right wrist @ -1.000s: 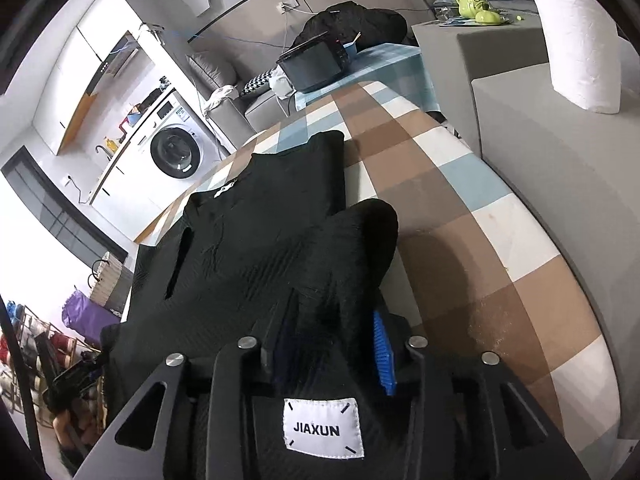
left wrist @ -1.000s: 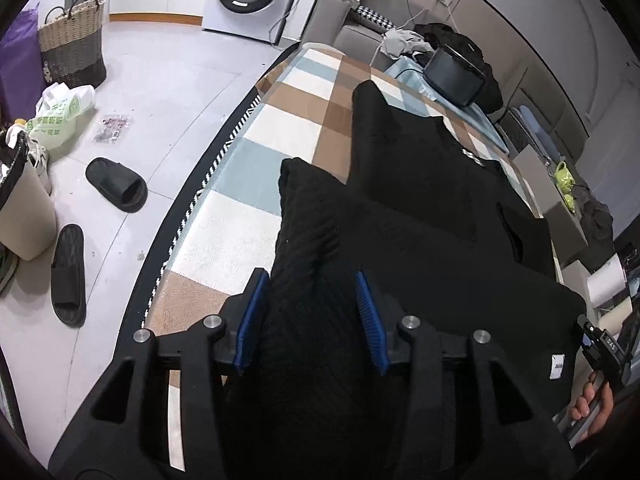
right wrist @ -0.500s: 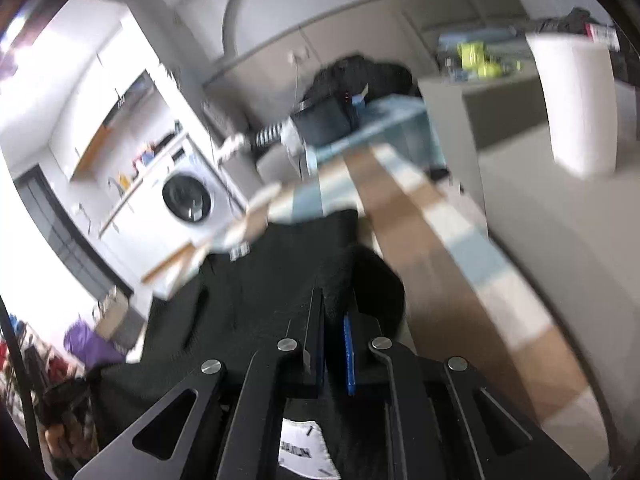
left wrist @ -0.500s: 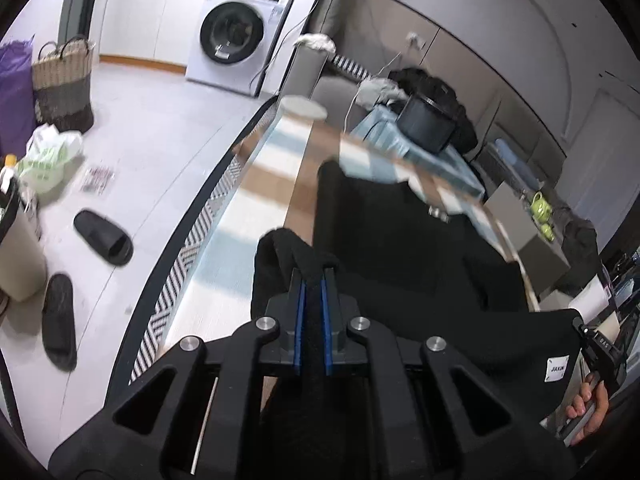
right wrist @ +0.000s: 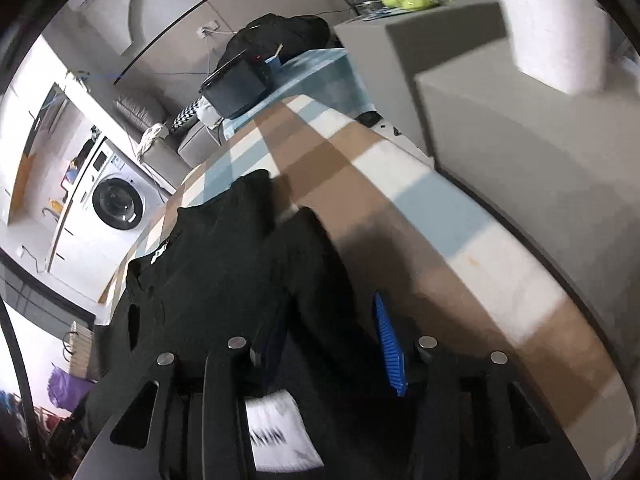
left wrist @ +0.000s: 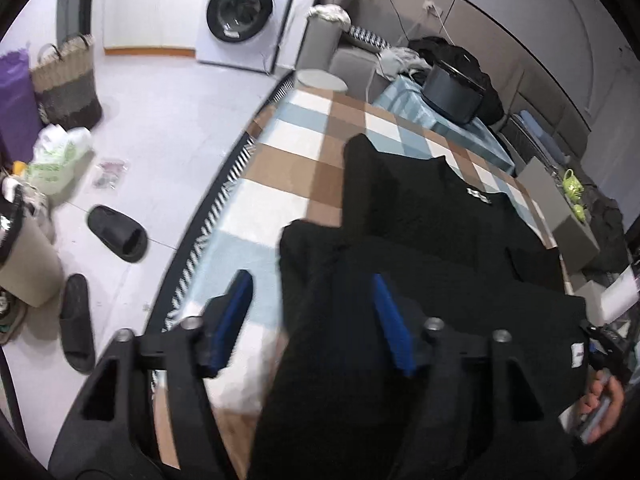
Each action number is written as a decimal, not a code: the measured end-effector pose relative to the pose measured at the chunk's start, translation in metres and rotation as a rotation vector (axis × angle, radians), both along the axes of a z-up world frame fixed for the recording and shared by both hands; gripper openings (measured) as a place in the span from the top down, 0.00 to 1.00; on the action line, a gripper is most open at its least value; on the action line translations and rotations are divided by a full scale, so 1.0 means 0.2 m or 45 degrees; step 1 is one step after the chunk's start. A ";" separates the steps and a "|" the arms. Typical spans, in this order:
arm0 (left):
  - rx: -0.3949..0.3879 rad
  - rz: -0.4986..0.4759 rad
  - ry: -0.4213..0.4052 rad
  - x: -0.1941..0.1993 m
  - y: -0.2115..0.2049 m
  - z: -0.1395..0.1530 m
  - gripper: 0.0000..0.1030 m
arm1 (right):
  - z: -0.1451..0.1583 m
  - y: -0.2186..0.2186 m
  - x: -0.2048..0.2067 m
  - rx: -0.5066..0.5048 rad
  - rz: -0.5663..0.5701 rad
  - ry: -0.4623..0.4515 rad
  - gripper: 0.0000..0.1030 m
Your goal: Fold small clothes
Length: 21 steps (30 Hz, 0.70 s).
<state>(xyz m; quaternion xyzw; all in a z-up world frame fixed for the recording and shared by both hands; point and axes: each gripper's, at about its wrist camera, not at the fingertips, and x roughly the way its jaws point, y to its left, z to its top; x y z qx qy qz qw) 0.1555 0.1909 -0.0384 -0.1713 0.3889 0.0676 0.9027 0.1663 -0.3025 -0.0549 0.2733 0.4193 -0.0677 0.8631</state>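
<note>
On the checked surface (left wrist: 280, 168) in front of you lies the black knit garment (left wrist: 420, 216), spread along its length with the near part bunched up toward you and one folded sleeve end reaching toward the far edge. Your left gripper (left wrist: 316, 312) is opening right now, blue pads apart, the left pad over bare checked cloth near the surface's left edge and the right pad over the black fabric; the knit runs up between the fingers, but the pads aren't pressing on it. Over on the other side, your right gripper (right wrist: 332, 336) is opening too, jaws spread, dark fabric lying between them, loose, not pinched. A white label (right wrist: 280, 432) shows, blurred, just below that gripper. In the right wrist view the garment (right wrist: 208, 248) sits toward the surface's left side, leaving the brown, white and blue squares (right wrist: 440, 240) bare along the right edge. Beyond the left edge there's a black slipper (left wrist: 118, 234) on the floor, and a washing machine (left wrist: 240, 12) stands against the far wall.
</note>
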 end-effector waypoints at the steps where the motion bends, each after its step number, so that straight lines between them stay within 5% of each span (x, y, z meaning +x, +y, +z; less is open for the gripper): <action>1: 0.010 0.008 0.003 -0.04 0.00 -0.01 0.41 | 0.00 -0.02 -0.03 0.003 -0.007 0.003 0.55; 7: -0.069 0.028 0.041 -0.19 0.02 -0.08 0.41 | 0.01 -0.09 -0.25 0.082 0.029 -0.028 0.53; 13: -0.086 -0.010 0.051 -0.14 -0.02 -0.11 0.44 | 0.03 -0.02 -0.14 0.018 0.082 -0.041 0.53; 17: -0.073 -0.012 0.028 -0.10 -0.04 -0.10 0.92 | 0.00 0.03 -0.02 -0.045 0.078 -0.002 0.55; 21: -0.087 -0.019 -0.019 -0.09 -0.02 -0.05 0.94 | 0.00 0.08 0.04 -0.101 0.144 -0.016 0.92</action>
